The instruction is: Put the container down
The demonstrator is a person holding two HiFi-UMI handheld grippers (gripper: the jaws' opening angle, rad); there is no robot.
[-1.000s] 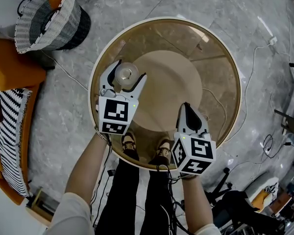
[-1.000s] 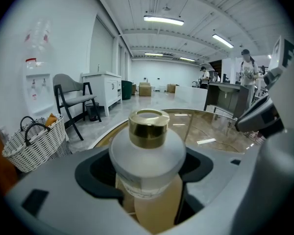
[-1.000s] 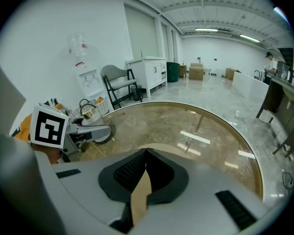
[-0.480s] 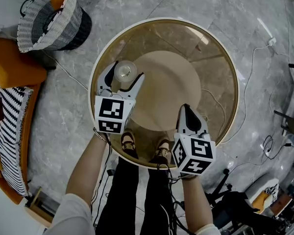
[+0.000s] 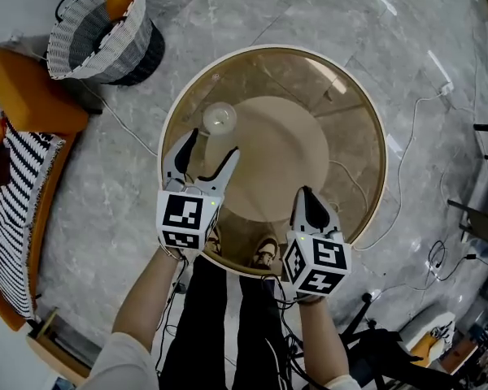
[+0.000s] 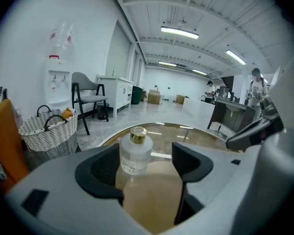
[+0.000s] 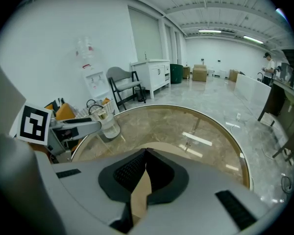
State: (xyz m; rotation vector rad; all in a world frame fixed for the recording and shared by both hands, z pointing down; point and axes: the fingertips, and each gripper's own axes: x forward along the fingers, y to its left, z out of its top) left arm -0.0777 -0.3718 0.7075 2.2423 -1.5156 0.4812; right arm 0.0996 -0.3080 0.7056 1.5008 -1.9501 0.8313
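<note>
Frosted container with gold cap upright on the round glass table, near its left rim, left gripper just short of it, jaws apart, not touching, right gripper over the table's near edge, jaws together, empty, woven basket on the floor left of the table.

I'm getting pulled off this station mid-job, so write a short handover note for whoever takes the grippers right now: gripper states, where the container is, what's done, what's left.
Left gripper: jaws apart, holding nothing, pointed at the container from just short of it.
Right gripper: jaws together, empty, over the near edge of the glass table.
Container: a frosted bottle with a gold cap, standing upright on the table's left side, just beyond the left jaw tips and touching neither.
Done: the container is set down and released.
Left: probably only drawing the left gripper straight back so it does not clip the bottle.
</note>
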